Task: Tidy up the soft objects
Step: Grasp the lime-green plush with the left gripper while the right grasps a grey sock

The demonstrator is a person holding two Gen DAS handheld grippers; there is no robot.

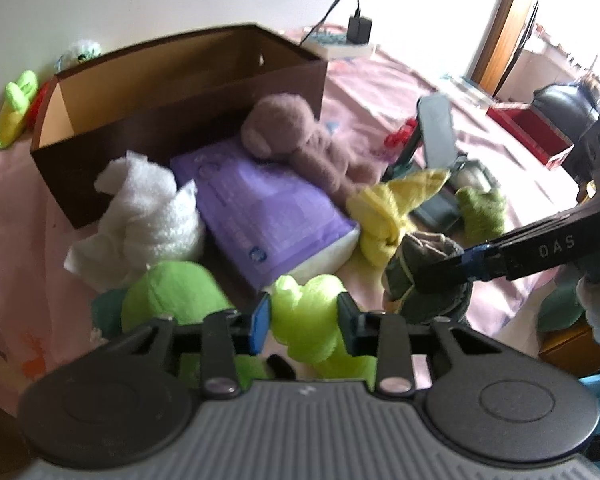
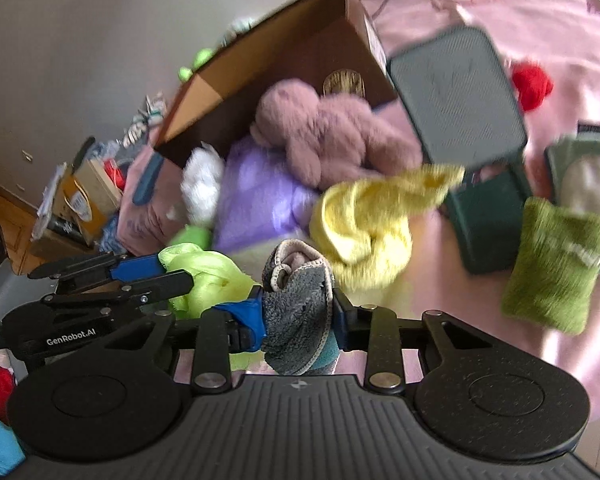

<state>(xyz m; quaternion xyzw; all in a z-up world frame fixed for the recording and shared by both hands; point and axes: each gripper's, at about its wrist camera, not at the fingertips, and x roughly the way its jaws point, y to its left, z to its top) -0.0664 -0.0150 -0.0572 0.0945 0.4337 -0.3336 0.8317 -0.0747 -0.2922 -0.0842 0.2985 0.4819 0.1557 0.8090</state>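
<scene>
My left gripper [image 1: 304,320] is shut on a lime green plush toy [image 1: 312,316], also seen in the right wrist view [image 2: 208,276]. My right gripper [image 2: 298,316] is shut on a rolled grey fleece cloth [image 2: 298,308], seen from the left wrist too [image 1: 420,276]. An open brown cardboard box [image 1: 148,92] stands behind on the pink bed. In front of it lie a mauve teddy bear [image 1: 300,136], a purple packet [image 1: 260,212], a white fluffy cloth [image 1: 148,216], a yellow knotted towel [image 2: 364,224] and a green knitted pouch [image 2: 552,268].
A grey flat device [image 2: 456,96] on a dark green stand, a red bundle [image 2: 532,84] and a white bottle [image 2: 588,188] lie to the right. A second green plush [image 1: 172,292] sits near my left gripper. Clutter lies on the floor at left [image 2: 80,196].
</scene>
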